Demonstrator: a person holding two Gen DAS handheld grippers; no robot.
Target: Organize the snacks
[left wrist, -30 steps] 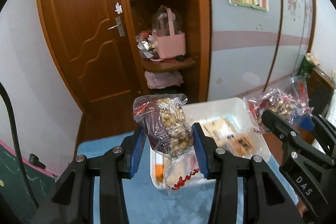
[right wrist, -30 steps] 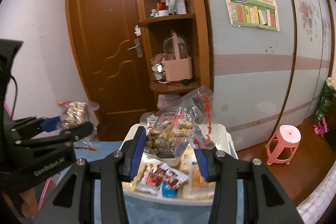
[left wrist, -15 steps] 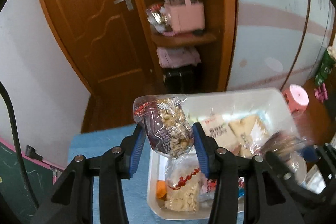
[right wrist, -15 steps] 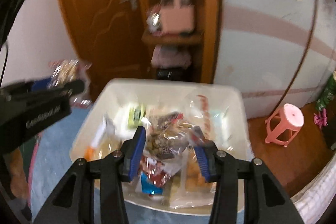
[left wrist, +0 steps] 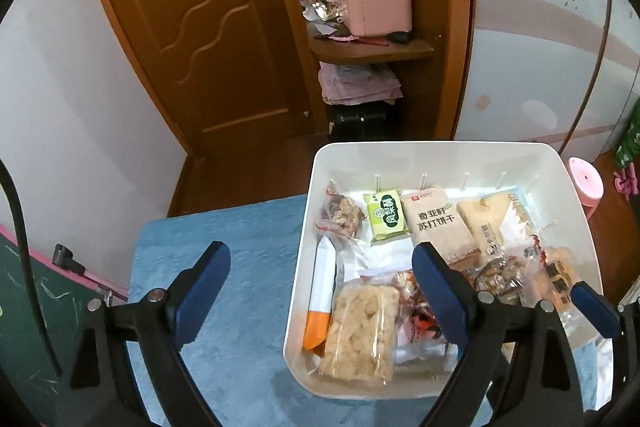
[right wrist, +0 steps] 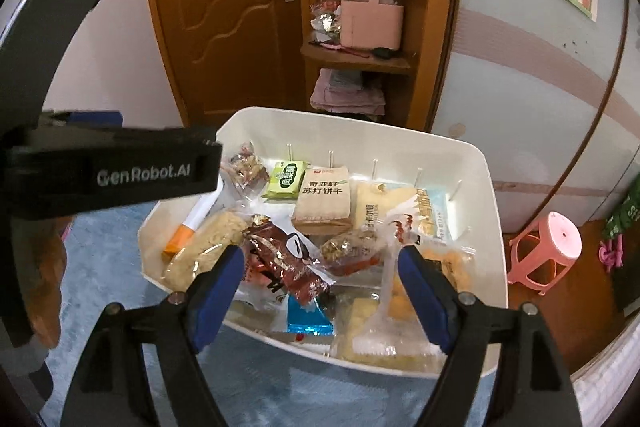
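- Our left tongs are spread wide and grip nothing; one blue pad hangs over the blue cloth on the worktop, the other over the bin's near left part.
- Our right tongs are also spread and empty, hovering above the bin's near half.
- The white bin sits on the cloth, filling the left view from about 12 to 4 o'clock.
- In the left view, a clear bag of pale puffed pieces lies at the bin's near left corner, with an orange-tipped white packet just beside it at 9 o'clock.
- Along the far wall lie a small nut bag, a green packet and a beige cracker pack, side by side from 9 toward 3 o'clock.
- In the right view, a dark red packet lies between our right tongs' pads, tilted, with a blue packet at its 6 o'clock.
- A clear bag of yellow snacks rests against the bin's near wall by the right pad.
- The left tongs' black body crosses the right view at 9 o'clock.
- Beyond the bin, at 12 o'clock, a pink basket stands on a wooden shelf; a pink stool stands on the floor at 3 o'clock.
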